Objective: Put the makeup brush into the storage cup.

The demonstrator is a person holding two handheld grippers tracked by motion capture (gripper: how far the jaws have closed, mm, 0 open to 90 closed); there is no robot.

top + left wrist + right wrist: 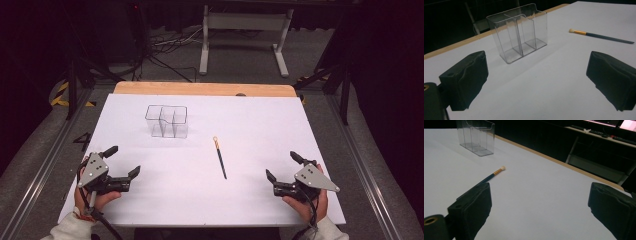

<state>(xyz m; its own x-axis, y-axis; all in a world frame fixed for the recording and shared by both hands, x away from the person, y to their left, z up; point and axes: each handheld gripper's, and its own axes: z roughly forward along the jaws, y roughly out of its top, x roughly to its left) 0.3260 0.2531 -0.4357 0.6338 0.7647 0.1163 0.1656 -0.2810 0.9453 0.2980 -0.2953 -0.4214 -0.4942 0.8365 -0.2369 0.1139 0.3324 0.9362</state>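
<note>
brush [219, 156] lies mid-table, well apart from organizer [167, 121].

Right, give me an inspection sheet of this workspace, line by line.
Surface: white table top, wooden strip at far edge.
Job's things: clear organizer, upright, compartments empty; brush lying flat right of it, bristle end toward far edge.
Clutter: nothing seen.
Grippers: left claw open, holds nothing; right claw open, holds nothing; both near front corners.
Cables: one trails from each gripper; more on floor behind.
Surroundings: dark room, white desk frame behind.
</note>
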